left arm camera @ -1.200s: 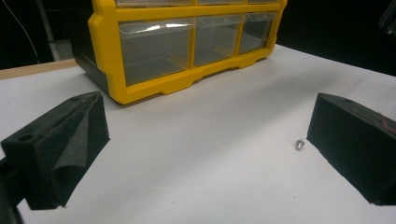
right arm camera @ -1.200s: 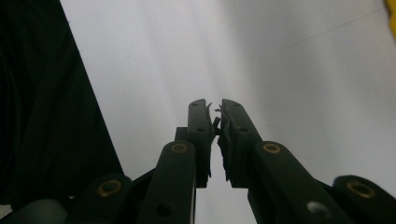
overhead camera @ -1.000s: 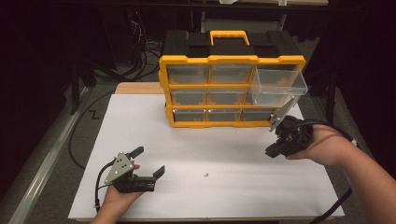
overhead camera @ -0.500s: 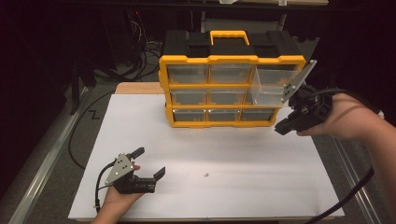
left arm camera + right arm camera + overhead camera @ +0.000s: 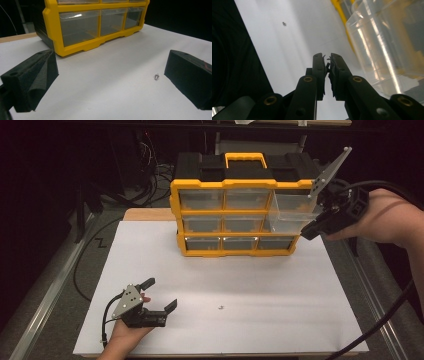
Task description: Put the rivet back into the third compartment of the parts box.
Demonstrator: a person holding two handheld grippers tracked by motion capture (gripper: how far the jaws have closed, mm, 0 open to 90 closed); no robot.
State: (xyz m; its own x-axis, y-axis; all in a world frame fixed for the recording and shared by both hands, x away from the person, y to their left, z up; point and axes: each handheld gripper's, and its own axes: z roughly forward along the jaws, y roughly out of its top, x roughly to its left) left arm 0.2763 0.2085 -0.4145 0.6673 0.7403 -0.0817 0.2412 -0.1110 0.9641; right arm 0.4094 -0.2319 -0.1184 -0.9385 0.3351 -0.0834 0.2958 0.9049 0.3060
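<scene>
White tabletop: organizer's pulled-out drawer beside clenched right gripper; left gripper released.

The right gripper has its two black jaws almost together, with a small dark thing pinched between them, beside a clear plastic drawer, and a tiny screw lies far off on the white table.

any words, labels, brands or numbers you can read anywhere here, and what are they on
None can be read.
Yellow and black organizer: no label or brand legible on its frame, handle or clear drawers.
White table sheet: blank, with just a small screw on it.
Left gripper and right gripper: no markings legible.
</scene>
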